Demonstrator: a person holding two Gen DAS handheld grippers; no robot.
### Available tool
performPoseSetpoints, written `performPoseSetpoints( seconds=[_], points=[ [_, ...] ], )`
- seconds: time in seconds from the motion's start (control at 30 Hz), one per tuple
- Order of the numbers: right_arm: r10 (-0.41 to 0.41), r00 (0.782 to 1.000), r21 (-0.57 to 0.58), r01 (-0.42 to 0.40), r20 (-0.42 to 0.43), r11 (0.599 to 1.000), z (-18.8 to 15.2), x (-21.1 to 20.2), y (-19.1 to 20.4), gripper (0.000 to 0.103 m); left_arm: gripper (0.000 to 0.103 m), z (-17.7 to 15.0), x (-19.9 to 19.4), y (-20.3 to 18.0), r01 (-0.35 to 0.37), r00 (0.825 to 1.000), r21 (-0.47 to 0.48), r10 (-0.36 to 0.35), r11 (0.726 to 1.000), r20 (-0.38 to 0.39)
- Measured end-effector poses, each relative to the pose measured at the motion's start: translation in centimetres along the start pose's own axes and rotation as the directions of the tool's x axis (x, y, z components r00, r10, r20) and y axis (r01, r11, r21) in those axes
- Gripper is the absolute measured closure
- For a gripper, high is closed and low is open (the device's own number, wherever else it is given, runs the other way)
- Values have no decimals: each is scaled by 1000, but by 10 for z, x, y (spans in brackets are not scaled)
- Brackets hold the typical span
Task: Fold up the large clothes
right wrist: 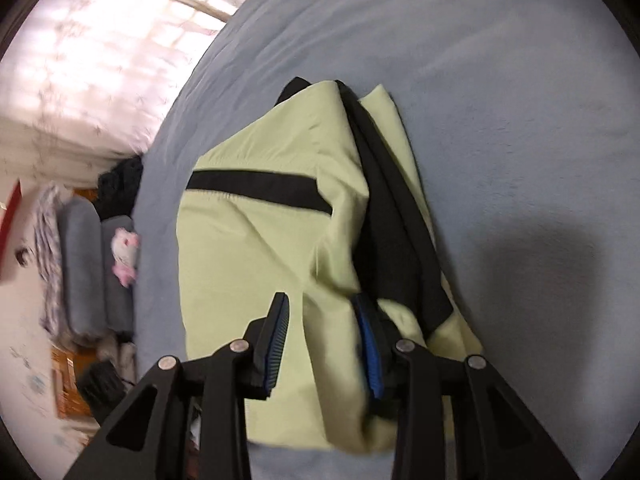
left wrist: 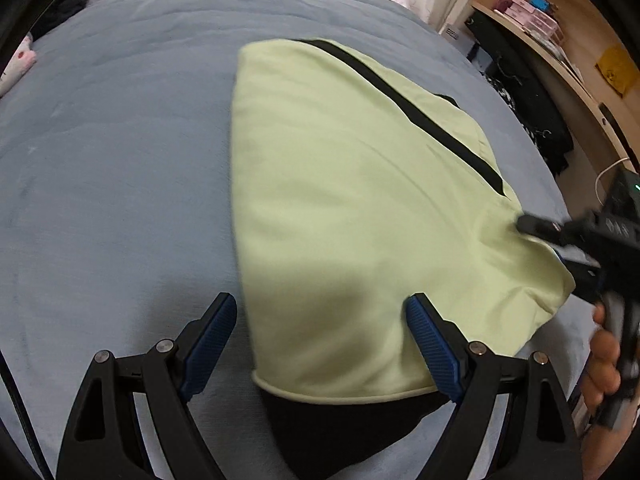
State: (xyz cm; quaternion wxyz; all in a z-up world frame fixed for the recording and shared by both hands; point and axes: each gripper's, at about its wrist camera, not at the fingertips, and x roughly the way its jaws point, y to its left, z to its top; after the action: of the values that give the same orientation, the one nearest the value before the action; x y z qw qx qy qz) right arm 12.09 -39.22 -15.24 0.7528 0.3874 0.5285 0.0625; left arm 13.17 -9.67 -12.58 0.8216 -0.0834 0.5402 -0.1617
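Lying lengthwise away from both grippers, the jacket (left wrist: 340, 200) is resting on the bed (left wrist: 120, 160). The left gripper (left wrist: 320, 328) is hovering spread wide over the jacket's near hem, nothing grasped. The right gripper (right wrist: 322, 332) is hanging parted above the jacket's side edge, likewise gripping nothing.

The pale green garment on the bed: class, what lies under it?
Under the pale green garment lies the blue-grey bedcover, and a black fabric layer pokes out at its near hem. How far that black layer reaches underneath is covered.

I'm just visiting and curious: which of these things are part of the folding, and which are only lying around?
Part of the job:
pale green garment
left gripper
right gripper
blue bed

Just lying about:
pink plush toy
boxes on the shelf
dark clothes
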Motion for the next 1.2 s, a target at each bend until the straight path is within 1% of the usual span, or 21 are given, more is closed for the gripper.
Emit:
performPoseSetpoints(
  seconds=[0.03, 0.1, 0.13, 0.17, 0.2, 0.23, 0.3, 0.33, 0.4, 0.53, 0.67, 0.7, 0.77, 0.9, 0.97, 1.03, 1.07, 1.1, 1.13, 1.2],
  points=[
    [13, 1000, 14, -13, -1, 1000, 3, 4, -3, 69, 17, -1, 2, -1, 7, 1000, -2, -7, 1000, -3],
    [65, 998, 30, -65, 12, 997, 8, 12, -7, 70, 17, -1, 5, -3, 9, 1000, 1, -9, 1000, -4],
    [76, 996, 18, -77, 43, 997, 9, 11, -7, 84, 17, -1, 6, -3, 8, 1000, 4, -8, 1000, -5],
    [61, 995, -6, -60, 85, 998, 8, 9, -5, 97, 17, -1, 6, -3, 10, 1000, 4, -10, 1000, -6],
    [39, 993, -20, -38, 107, 999, 7, 7, -5, 98, 17, -1, 6, -2, 14, 1000, 2, -14, 1000, -7],
    [53, 991, -9, -52, 122, 999, 4, 5, -8, 99, 17, -1, 6, -1, 18, 1000, -2, -18, 1000, -8],
    [42, 985, -13, -40, 168, 999, -1, -6, -9, 100, 17, -1, 5, 1, 23, 1000, -2, -23, 1000, -5],
    [45, 978, -29, -39, 202, 999, -6, -15, -9, 100, 17, -3, 2, 2, 26, 1000, 0, -26, 1000, -1],
    [61, 966, -49, -50, 253, 998, -17, -32, -9, 100, 17, -3, -1, 1, 35, 999, 9, -35, 999, 1],
    [18, 949, -105, 16, 314, 994, -32, -47, 0, 100, 17, -6, -5, -1, 32, 999, 38, -32, 999, 12],
    [-64, 932, -107, 109, 358, 988, -32, -37, 0, 100, 15, -9, 0, -7, 22, 999, 60, -23, 998, 26],
    [-103, 928, -107, 151, 358, 983, -30, -27, 0, 100, 14, -9, 3, -8, 20, 999, 67, -22, 998, 24],
    [-147, 931, -75, 182, 333, 980, -25, -8, -10, 100, 12, -8, 9, -8, 23, 1000, 70, -23, 997, 9],
    [-192, 929, -55, 220, 315, 974, -24, 8, -20, 100, 10, -8, 21, -5, 51, 998, 58, -50, 997, -25],
    [-211, 928, -63, 241, 307, 968, -24, 9, -14, 99, 10, -10, 21, -4, 56, 998, 54, -55, 997, -22],
    [-237, 926, -108, 278, 292, 954, -22, 5, 1, 96, 10, -11, 20, -2, 62, 998, 50, -61, 997, -23],
    [-239, 930, -113, 279, 280, 954, -20, 4, 0, 94, 10, -11, 20, -1, 67, 998, 48, -66, 997, -25],
    [-221, 942, -116, 256, 253, 960, -17, 2, 3, 89, 10, -12, 21, 0, 71, 997, 46, -70, 996, -25],
    [-201, 950, -111, 232, 237, 966, -13, 0, 4, 80, 10, -13, 21, 2, 76, 997, 42, -75, 996, -25],
    [-174, 957, -72, 195, 231, 978, -2, -4, 3, 76, 10, -13, 21, 4, 80, 997, 38, -79, 996, -25]
  ],
)
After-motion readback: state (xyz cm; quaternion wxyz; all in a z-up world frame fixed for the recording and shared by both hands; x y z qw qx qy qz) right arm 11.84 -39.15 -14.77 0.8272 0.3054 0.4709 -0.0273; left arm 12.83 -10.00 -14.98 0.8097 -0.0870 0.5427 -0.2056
